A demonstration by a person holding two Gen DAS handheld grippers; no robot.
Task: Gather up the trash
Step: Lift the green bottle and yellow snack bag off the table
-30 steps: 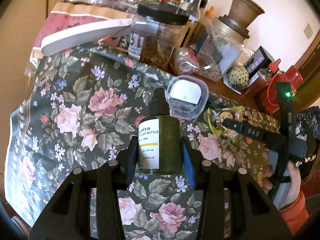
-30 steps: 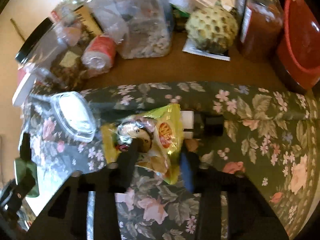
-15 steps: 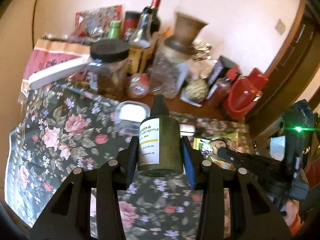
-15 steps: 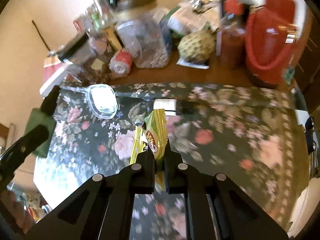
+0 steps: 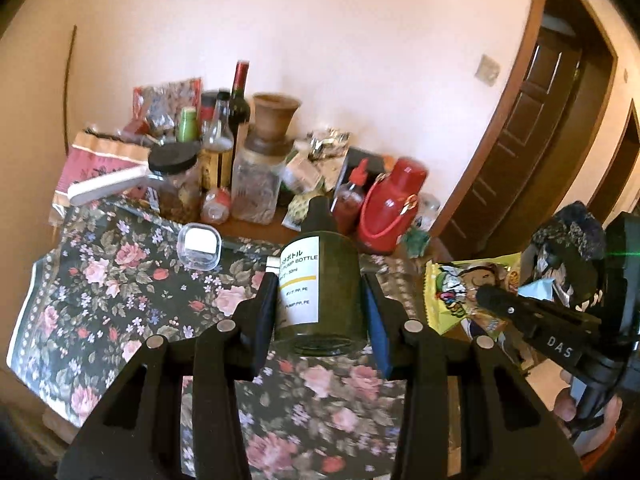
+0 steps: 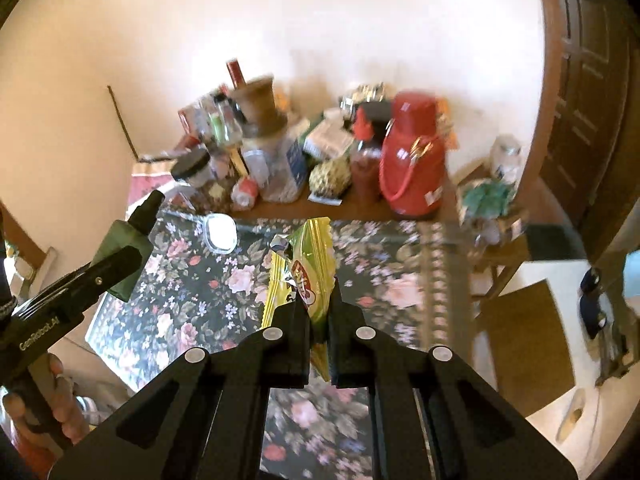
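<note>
Bottle (image 5: 320,288) clamped in left gripper (image 5: 318,312), wrapper (image 6: 308,276) pinched in right gripper (image 6: 319,312); both clear of bench (image 5: 120,280); disposal pending.

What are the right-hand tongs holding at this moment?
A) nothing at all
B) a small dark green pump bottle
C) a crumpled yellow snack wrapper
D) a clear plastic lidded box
C: the right tongs are shut on the yellow snack wrapper, lifted clear of the floral tablecloth.

A floral cloth (image 5: 120,280) covers the wooden table (image 6: 360,208) (clear lidded container (image 5: 199,246) on it).
</note>
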